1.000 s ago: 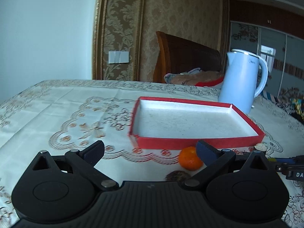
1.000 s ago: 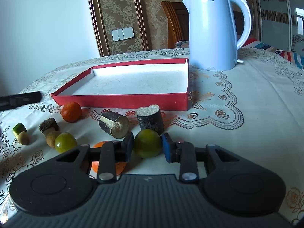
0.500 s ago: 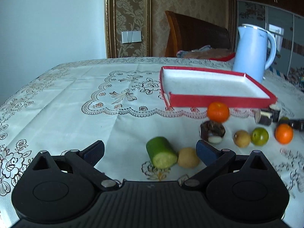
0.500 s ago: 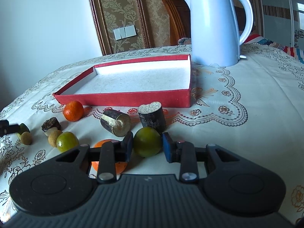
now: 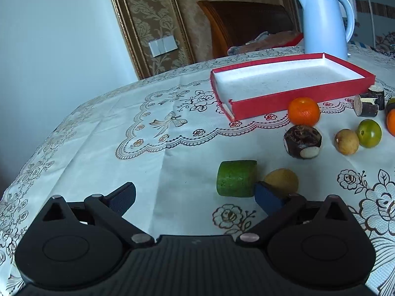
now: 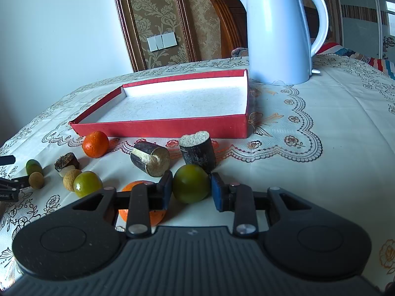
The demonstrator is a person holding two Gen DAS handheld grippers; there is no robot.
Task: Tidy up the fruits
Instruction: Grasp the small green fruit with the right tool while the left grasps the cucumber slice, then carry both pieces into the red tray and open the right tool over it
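My right gripper [image 6: 191,191] points a little down toward the table and its two blue pads press on a green round fruit [image 6: 191,183] from both sides, so it is closed on this fruit. My left gripper [image 5: 195,194] also points down at the tablecloth [image 5: 123,148], and its jaws stand wide apart with nothing between them.

The green fruit in my right gripper is smooth, dull green and about round; it sits low, near the cloth. Just beyond it stands a dark cane piece [image 6: 197,150] with a pale cut top, and to the left of that another dark piece [image 6: 150,157] lies on its side. An orange fruit [image 6: 142,204] is partly hidden under the left finger. Further ahead is the red tray [image 6: 160,129], white inside, and behind it the white kettle [image 6: 279,32].

In front of my left gripper, close to its right finger, lie a green cut piece [image 5: 235,177] and a small tan fruit [image 5: 281,180], touching each other. Further ahead on the right I see a mandarin [image 5: 303,111] near the tray wall.

Compared with one second ago, my left gripper has come lower and rolled, so the green piece and the tan fruit are now much nearer. My right gripper stays in place, with the same grip
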